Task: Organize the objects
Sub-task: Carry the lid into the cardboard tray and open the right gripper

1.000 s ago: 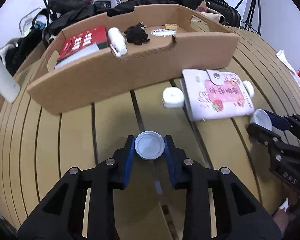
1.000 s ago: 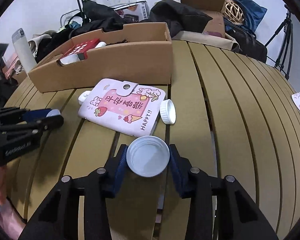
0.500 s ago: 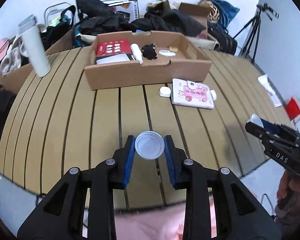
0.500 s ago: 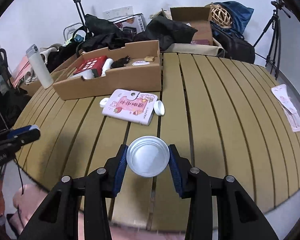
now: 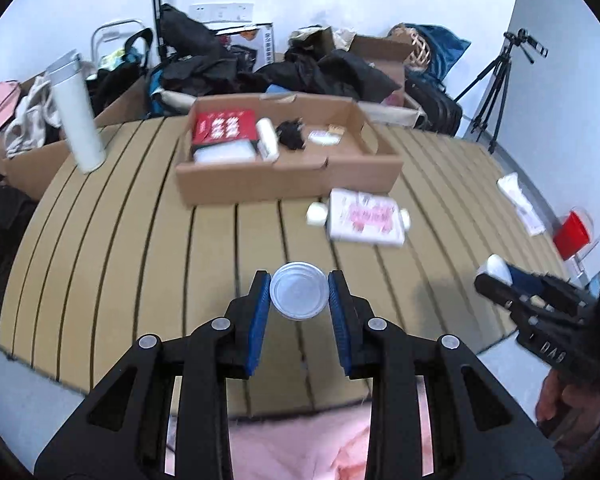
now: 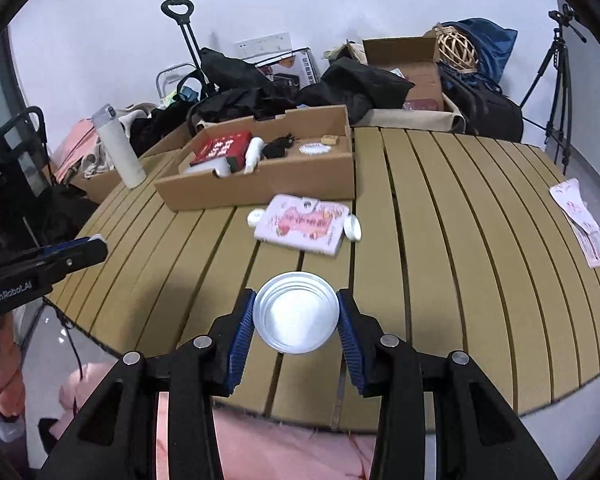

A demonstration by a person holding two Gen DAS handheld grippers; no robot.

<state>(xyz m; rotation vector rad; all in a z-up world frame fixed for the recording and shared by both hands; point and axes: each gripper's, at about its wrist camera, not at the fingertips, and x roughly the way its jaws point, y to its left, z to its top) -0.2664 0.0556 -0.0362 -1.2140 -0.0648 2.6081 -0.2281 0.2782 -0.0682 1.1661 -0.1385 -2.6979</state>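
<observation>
My left gripper [image 5: 299, 297] is shut on a small round white jar [image 5: 299, 296], held above the near part of the slatted table [image 5: 140, 240]. My right gripper [image 6: 296, 312] is shut on a wider round white lid [image 6: 296, 312], also above the near table edge. A pink notebook [image 6: 303, 224] lies mid-table with a small white jar [image 6: 255, 217] at its left and a white cap [image 6: 353, 228] at its right. Behind it stands a cardboard tray [image 6: 268, 184] holding a red book [image 6: 220, 148], a white bottle [image 6: 253, 154] and a black item [image 6: 276, 147].
A tall white flask [image 6: 118, 146] stands at the table's far left. A paper packet [image 6: 582, 220] lies at the right edge. Bags, boxes and tripods crowd the floor behind. A red object [image 5: 571, 234] sits off the table's right side. Pink cloth [image 6: 284, 452] is below the grippers.
Both grippers have pulled back and risen away from the notebook, each still holding its white piece. The whole table and its near edge now show.
</observation>
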